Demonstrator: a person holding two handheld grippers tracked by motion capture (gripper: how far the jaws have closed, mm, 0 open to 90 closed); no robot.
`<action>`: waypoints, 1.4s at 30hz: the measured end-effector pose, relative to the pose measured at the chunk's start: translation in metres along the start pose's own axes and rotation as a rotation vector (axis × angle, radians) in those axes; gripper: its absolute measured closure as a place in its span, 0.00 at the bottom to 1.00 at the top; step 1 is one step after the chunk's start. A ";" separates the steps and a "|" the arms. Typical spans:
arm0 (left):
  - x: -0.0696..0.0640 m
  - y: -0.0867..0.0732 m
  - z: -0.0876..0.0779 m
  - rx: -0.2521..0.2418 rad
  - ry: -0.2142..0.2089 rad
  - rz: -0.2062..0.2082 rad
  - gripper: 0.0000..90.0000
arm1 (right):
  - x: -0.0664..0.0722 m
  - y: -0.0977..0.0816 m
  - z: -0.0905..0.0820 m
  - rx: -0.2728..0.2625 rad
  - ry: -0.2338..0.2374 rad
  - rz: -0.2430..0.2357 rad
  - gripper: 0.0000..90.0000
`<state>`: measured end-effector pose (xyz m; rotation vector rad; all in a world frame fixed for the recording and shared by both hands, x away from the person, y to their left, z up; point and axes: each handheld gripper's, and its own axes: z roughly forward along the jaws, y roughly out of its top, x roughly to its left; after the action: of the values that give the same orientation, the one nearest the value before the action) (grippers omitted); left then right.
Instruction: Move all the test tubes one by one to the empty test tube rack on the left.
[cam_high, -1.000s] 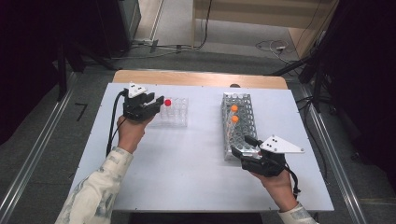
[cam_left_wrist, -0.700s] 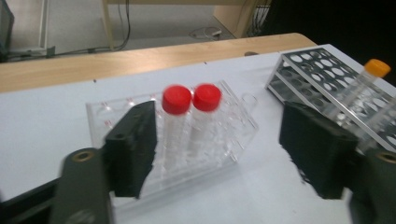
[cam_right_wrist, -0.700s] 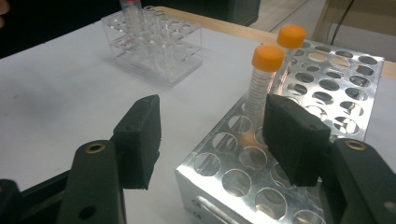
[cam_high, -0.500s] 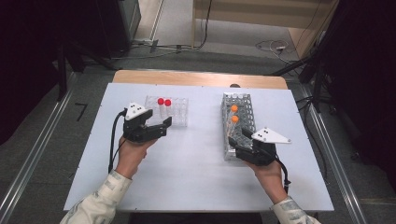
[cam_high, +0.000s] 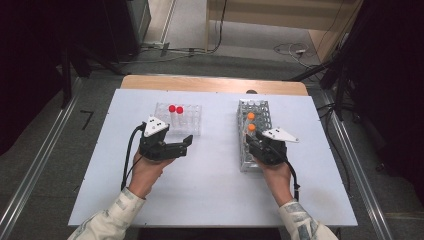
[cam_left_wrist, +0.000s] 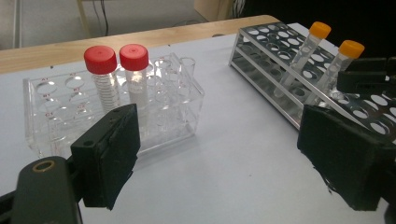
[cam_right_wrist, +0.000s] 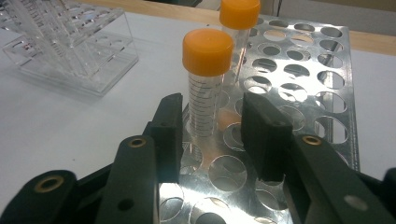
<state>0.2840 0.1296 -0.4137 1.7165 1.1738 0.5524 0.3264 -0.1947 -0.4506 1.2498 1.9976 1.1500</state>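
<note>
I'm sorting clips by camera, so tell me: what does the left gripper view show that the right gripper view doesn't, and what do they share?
Left gripper view alone: two red-capped tubes standing in the clear rack, and the left gripper, jaws wide apart with nothing between them.

Right gripper view alone: the right gripper, its jaws either side of the nearer orange-capped tube, a gap showing at each pad.

Both: the metal rack, both orange-capped tubes, the clear rack and the white table.

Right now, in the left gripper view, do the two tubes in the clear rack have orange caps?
No, the two tubes standing in the clear rack carry red caps; the orange-capped tubes stand in the metal rack.
</note>
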 end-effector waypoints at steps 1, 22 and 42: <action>0.000 0.000 0.000 0.000 -0.001 0.001 0.15 | 0.001 0.000 0.001 0.003 -0.002 -0.001 0.67; -0.006 -0.003 0.003 0.012 -0.018 0.012 0.16 | 0.010 0.009 0.010 0.058 -0.036 -0.008 0.80; -0.019 0.003 -0.008 -0.028 -0.064 0.018 0.17 | 0.032 0.040 -0.051 -0.104 0.102 -0.068 0.80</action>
<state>0.2708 0.1165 -0.4048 1.7097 1.1019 0.5189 0.2914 -0.1775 -0.3900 1.0835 2.0094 1.2895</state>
